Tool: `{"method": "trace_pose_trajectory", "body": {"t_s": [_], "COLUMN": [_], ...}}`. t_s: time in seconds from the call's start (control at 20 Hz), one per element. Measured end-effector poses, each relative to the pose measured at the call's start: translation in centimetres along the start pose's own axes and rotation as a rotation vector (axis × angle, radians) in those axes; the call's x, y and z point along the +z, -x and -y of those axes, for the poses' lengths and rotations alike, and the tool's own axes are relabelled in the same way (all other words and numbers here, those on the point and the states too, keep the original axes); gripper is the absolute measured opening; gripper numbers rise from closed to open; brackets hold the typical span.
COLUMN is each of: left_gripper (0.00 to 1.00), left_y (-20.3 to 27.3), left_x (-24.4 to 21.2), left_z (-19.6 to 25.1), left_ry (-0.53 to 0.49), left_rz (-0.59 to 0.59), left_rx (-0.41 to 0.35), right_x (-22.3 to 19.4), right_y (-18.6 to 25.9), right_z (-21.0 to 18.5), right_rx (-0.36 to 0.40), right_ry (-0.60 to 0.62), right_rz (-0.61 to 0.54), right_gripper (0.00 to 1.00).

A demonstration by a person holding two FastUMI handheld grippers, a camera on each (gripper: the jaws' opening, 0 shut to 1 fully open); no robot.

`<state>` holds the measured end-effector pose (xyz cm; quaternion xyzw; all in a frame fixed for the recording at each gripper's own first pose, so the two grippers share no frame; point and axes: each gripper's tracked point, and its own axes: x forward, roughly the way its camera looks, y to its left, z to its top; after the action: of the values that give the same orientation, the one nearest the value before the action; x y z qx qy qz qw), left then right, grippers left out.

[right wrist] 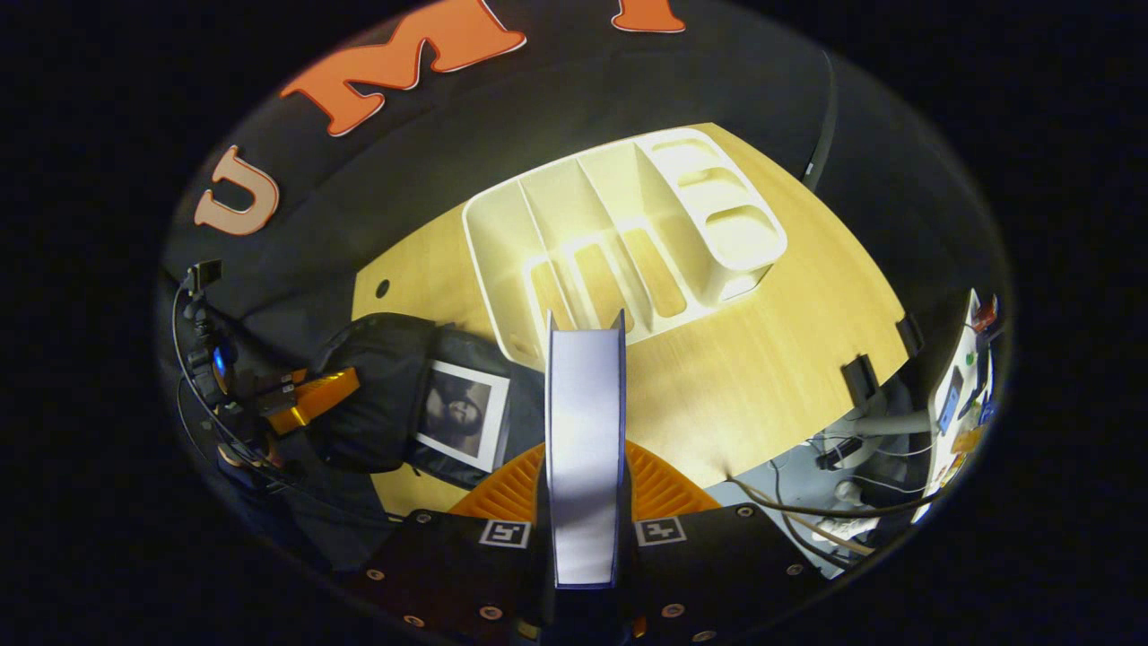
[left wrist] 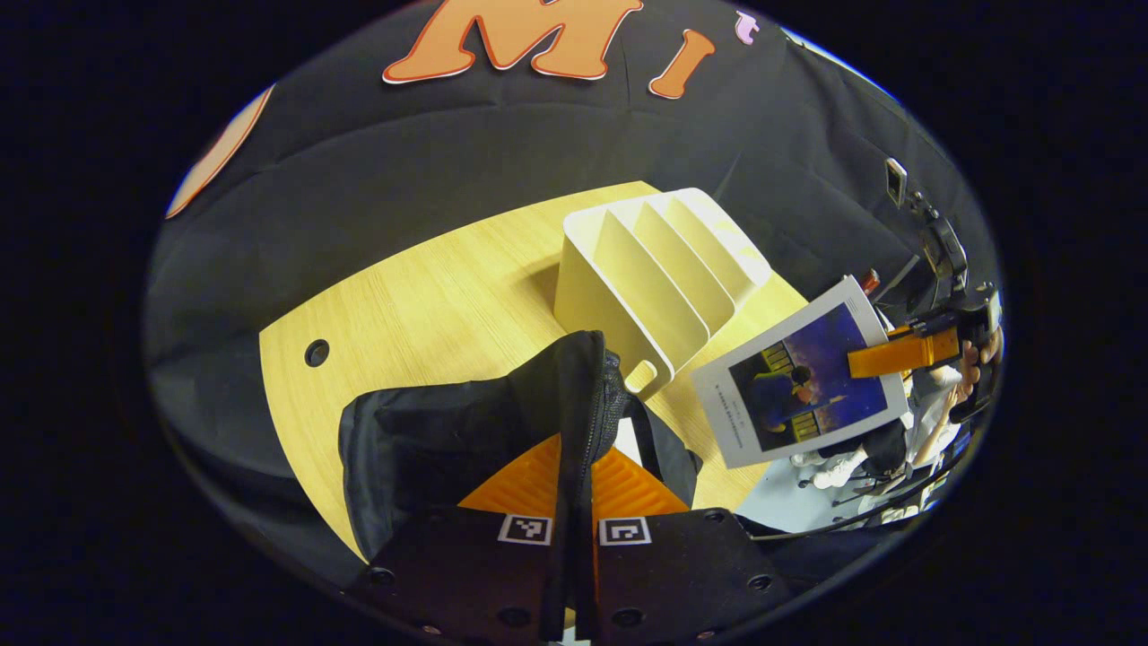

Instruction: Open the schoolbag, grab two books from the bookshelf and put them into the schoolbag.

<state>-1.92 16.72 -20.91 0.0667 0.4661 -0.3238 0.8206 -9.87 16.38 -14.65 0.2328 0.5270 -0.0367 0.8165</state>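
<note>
The thin, blue-covered paperback book [right wrist: 585,449], clamped edge-on in the right gripper [right wrist: 585,529] above the wooden table [right wrist: 789,314], looks light and floppy, while the left gripper [left wrist: 574,529] pinches the soft black fabric schoolbag [left wrist: 466,431] rim.

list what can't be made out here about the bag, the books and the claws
- Schoolbag interior: left gripper view, hidden by its own held-up flap.
- Book cover: right gripper view, seen edge-on in the right claw.
- Book in bag: lower part hidden by bag fabric.
</note>
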Motion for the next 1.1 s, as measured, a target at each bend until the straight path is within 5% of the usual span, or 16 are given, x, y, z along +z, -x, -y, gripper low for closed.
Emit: {"method": "trace_pose_trajectory", "body": {"t_s": [0.65, 1.1], "left_gripper": [0.05, 0.05], "left_y": [0.8, 1.3], "left_x": [0.2, 0.6], "left_z": [-0.2, 0.1], "left_ry": [-0.002, -0.004], "left_rz": [0.020, 0.031], "left_rx": [0.014, 0.027], "right_x": [-2.2, -3.7], "right_y": [0.3, -5.8], "right_z": [-1.8, -7.4], "right_rx": [0.255, 0.455], "right_ry": [-0.175, -0.247], "right_rz": [0.033, 0.030], "right_gripper": [0.27, 0.27]}}
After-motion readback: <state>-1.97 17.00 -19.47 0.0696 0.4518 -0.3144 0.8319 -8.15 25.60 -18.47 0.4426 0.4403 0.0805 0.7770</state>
